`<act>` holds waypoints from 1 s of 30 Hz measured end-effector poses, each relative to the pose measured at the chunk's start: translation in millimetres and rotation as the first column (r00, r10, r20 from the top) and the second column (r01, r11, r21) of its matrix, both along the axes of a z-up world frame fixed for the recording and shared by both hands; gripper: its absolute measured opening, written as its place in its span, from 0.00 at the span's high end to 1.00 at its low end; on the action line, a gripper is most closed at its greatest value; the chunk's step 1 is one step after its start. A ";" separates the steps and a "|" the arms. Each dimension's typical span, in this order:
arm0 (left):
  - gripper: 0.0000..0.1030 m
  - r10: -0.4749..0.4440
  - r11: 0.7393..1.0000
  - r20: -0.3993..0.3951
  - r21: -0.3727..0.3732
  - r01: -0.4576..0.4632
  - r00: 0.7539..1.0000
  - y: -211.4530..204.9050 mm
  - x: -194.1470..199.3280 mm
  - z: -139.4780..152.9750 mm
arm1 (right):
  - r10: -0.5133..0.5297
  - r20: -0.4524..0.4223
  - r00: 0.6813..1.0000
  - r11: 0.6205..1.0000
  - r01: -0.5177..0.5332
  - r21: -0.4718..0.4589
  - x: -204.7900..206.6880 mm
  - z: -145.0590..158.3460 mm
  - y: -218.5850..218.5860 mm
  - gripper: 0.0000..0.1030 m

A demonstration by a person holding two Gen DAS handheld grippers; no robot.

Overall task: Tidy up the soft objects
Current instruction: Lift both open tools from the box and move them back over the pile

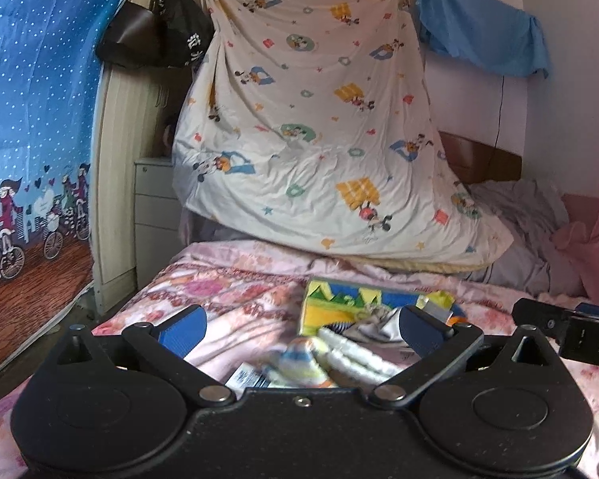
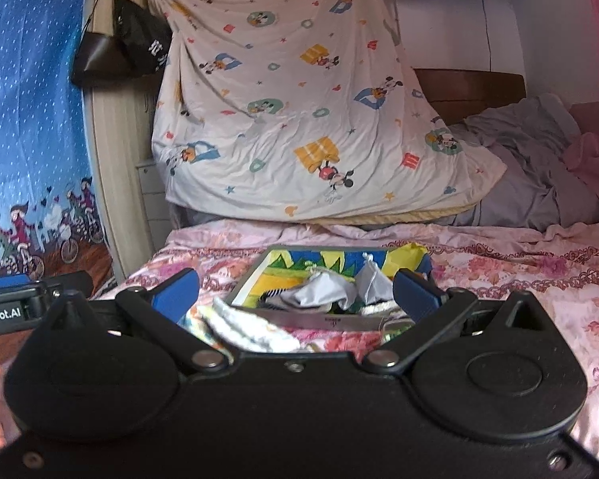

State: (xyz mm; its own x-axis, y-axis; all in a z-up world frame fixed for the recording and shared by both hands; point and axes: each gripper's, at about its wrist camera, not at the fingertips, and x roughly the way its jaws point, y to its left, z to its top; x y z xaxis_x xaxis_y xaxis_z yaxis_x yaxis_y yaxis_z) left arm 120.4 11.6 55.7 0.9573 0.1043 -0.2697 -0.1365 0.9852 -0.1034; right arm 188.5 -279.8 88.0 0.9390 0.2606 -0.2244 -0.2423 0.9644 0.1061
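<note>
Both tongs, left [image 1: 299, 325] and right [image 2: 295, 287], I find released and empty. Between my right fingers a striped cloth [image 2: 243, 325] drapes over the box [image 2: 299, 261] rim, likely mid-sorting; white garments [image 2: 319, 293] lie inside. Beyond, a cartoon sheet [image 2: 299, 119] hangs.

Both my cameras sit low over the bed [image 1: 235, 291], facing its head and the hung cartoon sheet [image 1: 319, 119]. The left view looks from slightly left, the right from slightly right and nearer; both share the colourful box [image 2: 299, 275], close ahead.
</note>
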 end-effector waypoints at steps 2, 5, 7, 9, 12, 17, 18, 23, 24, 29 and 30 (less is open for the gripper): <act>0.01 0.007 1.000 -0.018 -0.002 -0.007 1.000 3.1 -1.0 -4.2 | 0.002 -0.013 1.000 1.000 -0.003 -0.012 -1.0 -2.5 2.2 0.01; 0.01 0.013 1.000 -0.050 0.003 -0.012 0.999 5.3 0.5 -12.5 | 0.002 -0.034 0.999 1.000 -0.003 -0.030 -3.6 -9.8 4.9 0.01; 0.01 0.012 1.000 -0.074 0.017 -0.011 0.997 5.6 1.5 -19.2 | 0.000 -0.049 0.999 0.999 -0.002 -0.039 -2.1 -13.6 4.2 0.01; 0.01 0.012 1.000 -0.103 0.025 -0.009 0.995 6.3 4.3 -25.7 | -0.002 -0.069 0.998 0.999 -0.001 -0.048 2.0 -18.6 4.8 0.01; 0.01 0.017 1.000 -0.164 0.010 -0.016 0.986 11.2 10.0 -36.0 | -0.002 -0.097 0.995 0.998 -0.004 -0.059 4.5 -26.3 5.4 0.01; 0.01 0.046 0.998 -0.280 -0.033 -0.057 0.959 20.9 19.2 -52.3 | 0.012 -0.138 0.990 0.997 -0.022 -0.068 3.8 -33.8 8.2 0.01; 0.01 0.052 0.997 -0.292 -0.041 -0.067 0.955 22.8 20.2 -54.0 | 0.015 -0.145 0.989 0.997 -0.026 -0.068 3.4 -35.2 8.4 0.01; 0.01 0.076 0.992 -0.328 -0.069 -0.104 0.942 30.2 21.8 -60.7 | 0.034 -0.181 0.983 0.997 -0.046 -0.067 6.2 -44.0 10.6 0.01; 0.01 0.081 0.991 -0.336 -0.071 -0.111 0.938 30.6 22.2 -61.6 | 0.037 -0.189 0.981 0.996 -0.051 -0.070 4.5 -45.2 10.0 0.01; 0.01 0.098 0.983 -0.377 -0.107 -0.149 0.921 36.1 24.8 -66.3 | 0.059 -0.217 0.974 0.994 -0.079 -0.082 6.5 -51.4 15.8 0.01; 0.01 0.102 0.981 -0.381 -0.112 -0.156 0.919 36.7 25.2 -66.6 | 0.063 -0.221 0.973 0.993 -0.084 -0.085 8.7 -51.7 17.8 0.01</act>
State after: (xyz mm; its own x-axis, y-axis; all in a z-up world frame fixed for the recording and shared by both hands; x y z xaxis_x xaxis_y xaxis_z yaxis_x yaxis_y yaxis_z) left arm 145.6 48.3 -10.9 0.7657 0.1564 -0.6239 -0.3162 0.9362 -0.1535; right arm 197.2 -261.9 36.3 0.8442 0.2953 -0.4473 -0.2937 0.9530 0.0748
